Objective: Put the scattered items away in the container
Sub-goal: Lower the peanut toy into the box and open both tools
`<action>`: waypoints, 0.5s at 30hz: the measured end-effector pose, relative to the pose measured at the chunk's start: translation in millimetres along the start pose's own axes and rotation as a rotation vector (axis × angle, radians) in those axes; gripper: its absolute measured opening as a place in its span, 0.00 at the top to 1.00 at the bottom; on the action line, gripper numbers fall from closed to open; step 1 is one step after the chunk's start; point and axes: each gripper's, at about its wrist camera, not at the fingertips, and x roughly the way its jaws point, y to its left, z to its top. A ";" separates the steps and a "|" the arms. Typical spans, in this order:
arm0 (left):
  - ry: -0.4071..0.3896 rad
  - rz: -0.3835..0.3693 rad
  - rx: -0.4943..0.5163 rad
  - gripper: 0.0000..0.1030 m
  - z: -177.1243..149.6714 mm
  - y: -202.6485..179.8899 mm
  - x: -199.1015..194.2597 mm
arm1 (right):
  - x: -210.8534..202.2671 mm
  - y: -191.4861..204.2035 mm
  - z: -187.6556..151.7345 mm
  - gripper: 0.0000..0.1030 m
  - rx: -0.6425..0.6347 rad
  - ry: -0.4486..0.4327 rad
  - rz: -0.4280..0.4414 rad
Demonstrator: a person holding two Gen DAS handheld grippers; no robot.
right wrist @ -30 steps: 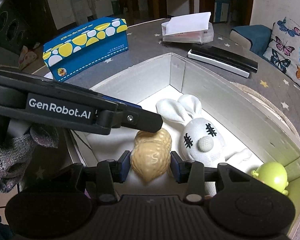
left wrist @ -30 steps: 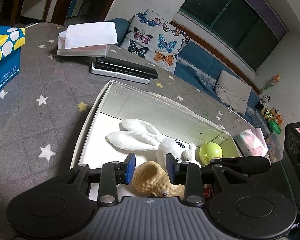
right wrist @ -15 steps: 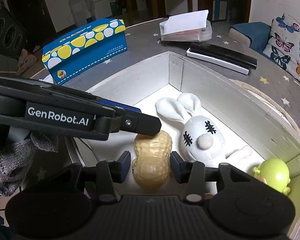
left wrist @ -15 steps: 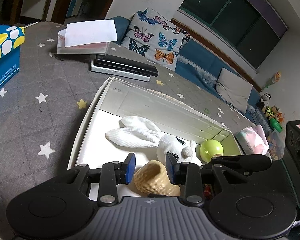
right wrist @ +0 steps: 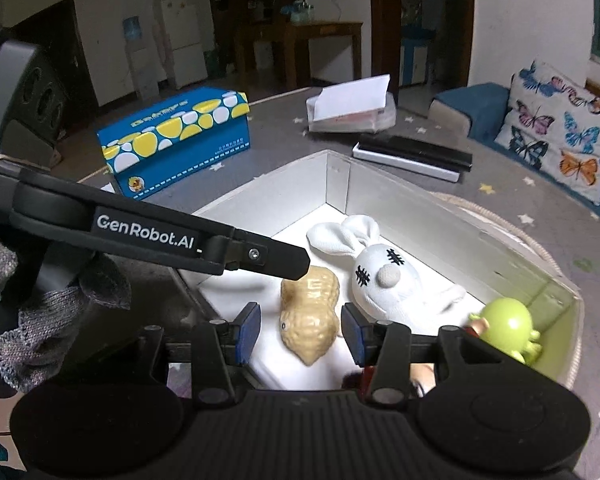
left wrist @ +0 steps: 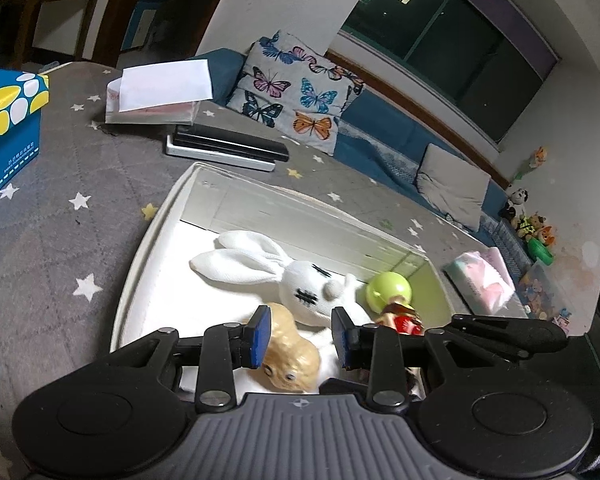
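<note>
Partly, a red toy (left wrist: pixel 404 322) hides behind tool housings.

A second ago the right tool (right wrist: pixel 301 329) pinched the peanut toy (right wrist: pixel 309 319) between its blue pads; now its jaws are opening, a gap shows on each side, and the toy lies free on the white floor of the box (right wrist: pixel 452 236) at lower centre of the frame. Both views have drawn back, so more of the box shows. In the left view the left tool (left wrist: pixel 300 334) now frames the peanut toy (left wrist: pixel 290 354) with its eyes showing again, and a small red-and-brown figure (left wrist: pixel 402 316) has come into sight beside the green ball toy (left wrist: pixel 388 290).
</note>
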 end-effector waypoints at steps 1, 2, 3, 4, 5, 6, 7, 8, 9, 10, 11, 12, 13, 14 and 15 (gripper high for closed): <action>-0.002 -0.003 0.004 0.66 -2.2 -2.6 -2.7 | -5.3 1.8 -2.7 0.52 0.000 -0.011 -0.008; -0.005 -0.005 0.007 0.66 -4.4 -5.2 -5.3 | -10.3 3.8 -5.2 0.52 -0.003 -0.020 -0.017; -0.008 -0.009 0.010 0.66 -6.9 -7.7 -8.3 | -14.9 5.6 -7.7 0.52 -0.005 -0.029 -0.026; -0.010 -0.014 0.012 0.66 -9.0 -9.6 -10.6 | -20.2 7.5 -10.5 0.52 -0.005 -0.042 -0.035; -0.011 -0.018 0.013 0.66 -11.1 -11.4 -13.0 | -24.9 9.4 -13.0 0.52 -0.005 -0.052 -0.041; -0.013 -0.021 0.014 0.66 -13.4 -13.3 -15.6 | -30.2 11.5 -16.0 0.52 -0.005 -0.064 -0.047; -0.016 -0.023 0.018 0.66 -15.9 -15.6 -18.9 | -35.7 13.8 -19.1 0.52 -0.004 -0.076 -0.055; -0.021 -0.025 0.024 0.66 -18.2 -17.5 -21.7 | -40.7 16.2 -22.2 0.52 -0.004 -0.087 -0.063; -0.026 -0.026 0.029 0.66 -20.4 -19.1 -24.4 | -45.5 18.3 -25.5 0.50 -0.004 -0.099 -0.071; -0.030 -0.028 0.033 0.66 -22.9 -20.7 -27.2 | -49.9 20.4 -28.7 0.49 -0.002 -0.110 -0.078; -0.033 -0.031 0.036 0.66 -25.3 -22.0 -29.7 | -54.5 22.7 -32.3 0.48 0.001 -0.122 -0.086; -0.036 -0.032 0.039 0.66 -27.6 -23.2 -32.2 | -58.9 25.3 -36.3 0.44 0.003 -0.133 -0.094; -0.039 -0.033 0.040 0.66 -30.7 -25.2 -35.3 | -63.1 27.9 -40.6 0.43 0.004 -0.144 -0.103; -0.043 -0.035 0.042 0.66 -32.9 -26.2 -37.4 | -67.4 30.8 -45.7 0.43 0.005 -0.154 -0.114; -0.045 -0.037 0.043 0.66 -35.6 -26.7 -39.4 | -71.3 33.5 -50.8 0.42 0.007 -0.163 -0.125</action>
